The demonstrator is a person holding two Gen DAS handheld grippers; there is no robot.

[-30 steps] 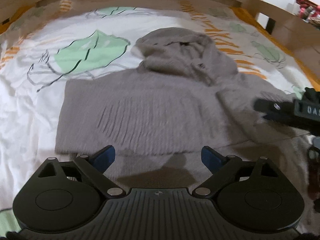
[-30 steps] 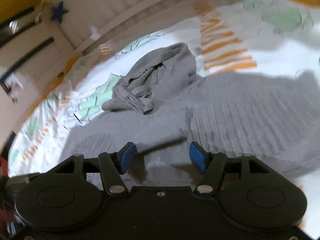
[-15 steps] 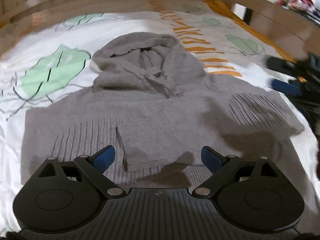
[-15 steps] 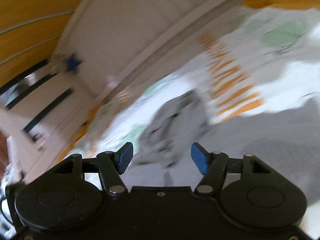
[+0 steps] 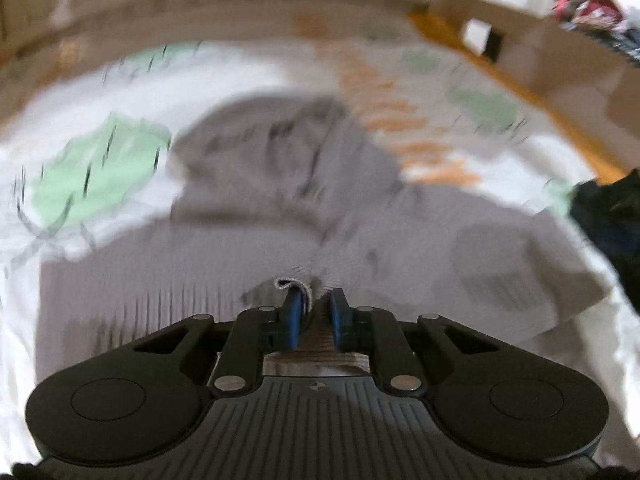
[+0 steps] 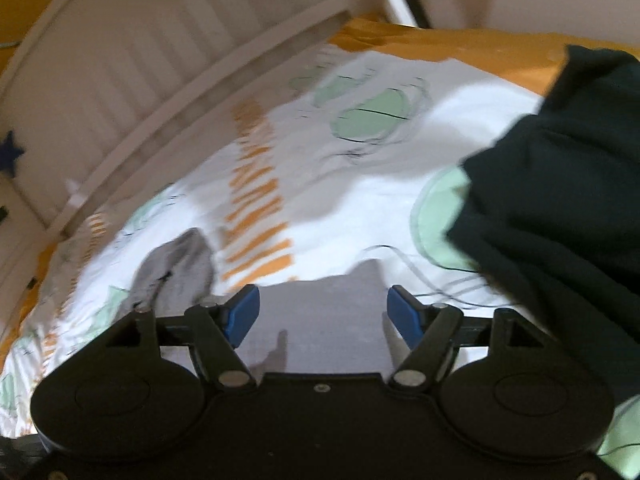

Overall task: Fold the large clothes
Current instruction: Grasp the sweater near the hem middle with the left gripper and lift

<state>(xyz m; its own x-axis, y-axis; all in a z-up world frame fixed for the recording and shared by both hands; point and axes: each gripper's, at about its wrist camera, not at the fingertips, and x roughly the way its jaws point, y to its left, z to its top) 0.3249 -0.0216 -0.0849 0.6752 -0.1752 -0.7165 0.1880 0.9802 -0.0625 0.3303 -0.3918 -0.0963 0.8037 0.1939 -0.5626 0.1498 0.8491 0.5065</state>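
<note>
A grey knitted hoodie (image 5: 168,268) lies flat on the bed, its hood (image 5: 280,160) toward the headboard. My left gripper (image 5: 314,300) hovers low over its middle, jaws closing, and the blue pads pinch a folded sleeve cuff (image 5: 290,283). The left wrist view is blurred by motion. In the right wrist view my right gripper (image 6: 322,308) hangs above the hoodie's right edge (image 6: 332,320), jaws opening, with nothing between the pads. The hood (image 6: 180,264) shows at the left there.
The bed sheet (image 6: 360,200) is white with green leaf and orange stripe prints. A pale slatted headboard (image 6: 160,60) runs along the back. A dark green garment (image 6: 560,184) lies bunched at the right, also seen as dark cloth (image 5: 608,216) in the left wrist view.
My left gripper went from wide open to closed on the sleeve cuff and moved forward over the hoodie. My right gripper swung right, off the hoodie's body toward the dark garment, its jaws a little wider.
</note>
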